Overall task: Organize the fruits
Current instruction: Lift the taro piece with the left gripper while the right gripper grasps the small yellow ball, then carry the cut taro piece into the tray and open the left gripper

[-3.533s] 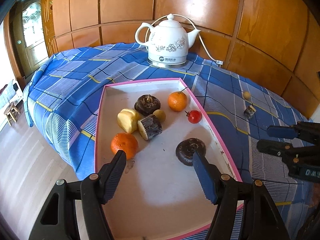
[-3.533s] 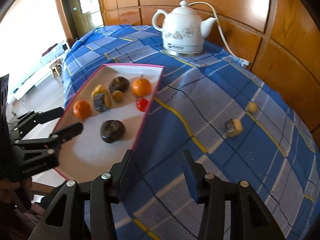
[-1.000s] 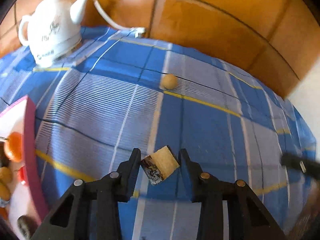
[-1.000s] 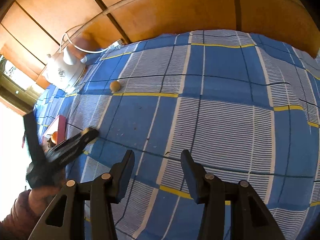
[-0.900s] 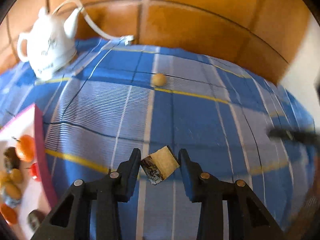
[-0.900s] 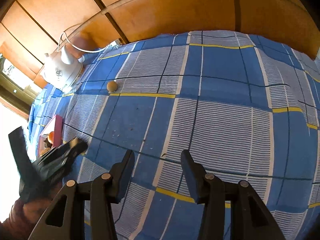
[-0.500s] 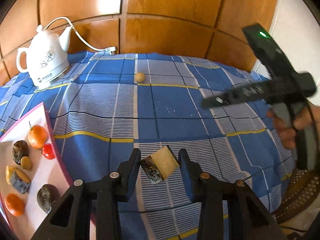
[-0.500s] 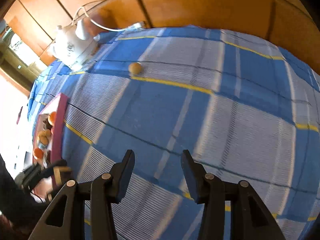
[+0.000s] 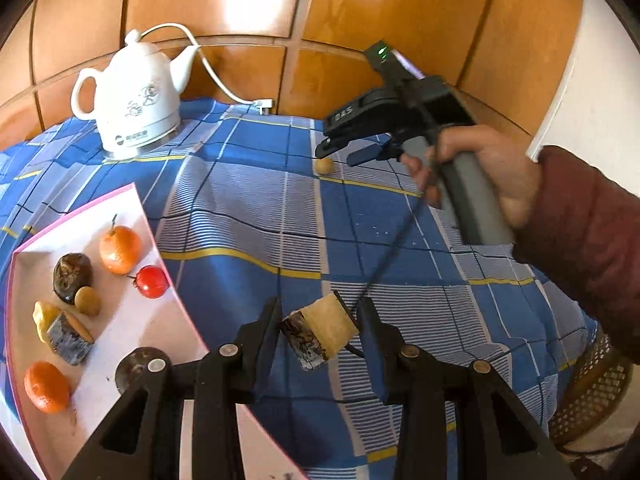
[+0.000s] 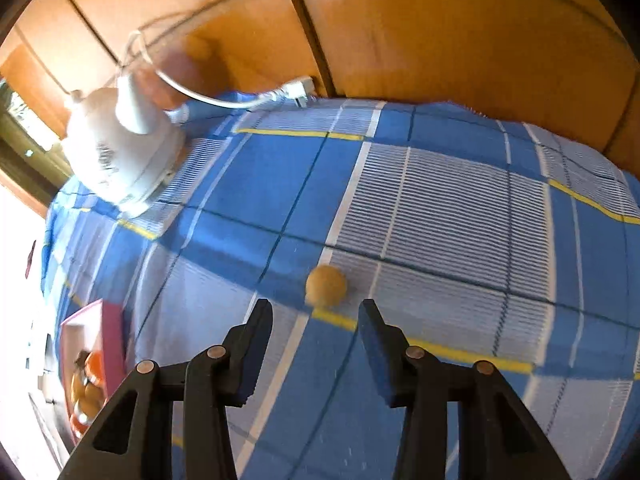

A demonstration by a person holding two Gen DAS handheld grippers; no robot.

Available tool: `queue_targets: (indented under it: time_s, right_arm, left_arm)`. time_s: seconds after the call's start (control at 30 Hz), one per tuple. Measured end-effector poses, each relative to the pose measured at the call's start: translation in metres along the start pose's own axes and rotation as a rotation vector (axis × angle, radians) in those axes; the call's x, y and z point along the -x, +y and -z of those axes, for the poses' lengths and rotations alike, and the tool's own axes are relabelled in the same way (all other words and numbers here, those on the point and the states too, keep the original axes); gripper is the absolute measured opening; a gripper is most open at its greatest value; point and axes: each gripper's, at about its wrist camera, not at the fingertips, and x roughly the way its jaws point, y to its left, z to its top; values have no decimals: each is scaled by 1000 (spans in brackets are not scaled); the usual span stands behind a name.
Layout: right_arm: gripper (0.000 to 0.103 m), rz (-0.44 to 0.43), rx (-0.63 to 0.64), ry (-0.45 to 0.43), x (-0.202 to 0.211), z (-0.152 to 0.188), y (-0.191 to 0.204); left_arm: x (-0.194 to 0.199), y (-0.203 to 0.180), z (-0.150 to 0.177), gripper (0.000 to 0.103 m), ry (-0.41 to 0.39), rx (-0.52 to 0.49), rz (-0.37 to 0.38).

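My left gripper (image 9: 318, 322) is shut on a cut fruit chunk (image 9: 320, 330) with pale flesh and dark rind, held above the blue checked cloth just right of the pink-rimmed tray (image 9: 160, 240). The tray holds two oranges, a red cherry tomato (image 9: 151, 281), dark fruits and another cut chunk. A small round tan fruit (image 10: 326, 286) lies on the cloth just ahead of my right gripper (image 10: 316, 316), which is open with nothing between its fingers. The left wrist view shows that right gripper (image 9: 340, 154) held by a hand over the same tan fruit (image 9: 324, 166).
A white electric kettle (image 9: 132, 104) with its cord stands at the back by the wooden wall panels (image 9: 400, 20). The person's dark red sleeve (image 9: 580, 248) crosses the right side. A mesh basket (image 9: 592, 388) sits beyond the table's right edge.
My left gripper has carried the chunk toward the tray, which now shows much more. My right gripper has swept in to hover close behind the small tan fruit.
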Motion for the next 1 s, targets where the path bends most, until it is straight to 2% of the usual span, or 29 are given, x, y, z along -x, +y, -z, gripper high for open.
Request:
queue_targets:
  time_s: [0.03, 0.1, 0.27, 0.4, 0.63, 0.83, 1.0]
  right_arm:
    - [45, -2, -10, 9, -5, -3, 0]
    - [26, 22, 2, 28, -17, -7, 3]
    - [25, 55, 75, 52, -21, -3, 12]
    - [25, 39, 90, 20, 8, 11, 4]
    - [25, -16, 169, 79, 55, 70, -24]
    - [25, -3, 204, 147, 67, 127, -52]
    - [25, -7, 180, 114, 65, 142, -64]
  left_arm:
    - [0, 2, 0, 39, 0, 5, 0]
    - [0, 6, 1, 39, 1, 15, -3]
    - [3, 10, 2, 39, -1, 31, -8]
    - [8, 12, 3, 39, -16, 38, -14]
    - [20, 20, 8, 39, -30, 67, -26]
    - [31, 25, 15, 39, -34, 91, -50]
    - [44, 32, 22, 39, -38, 124, -95]
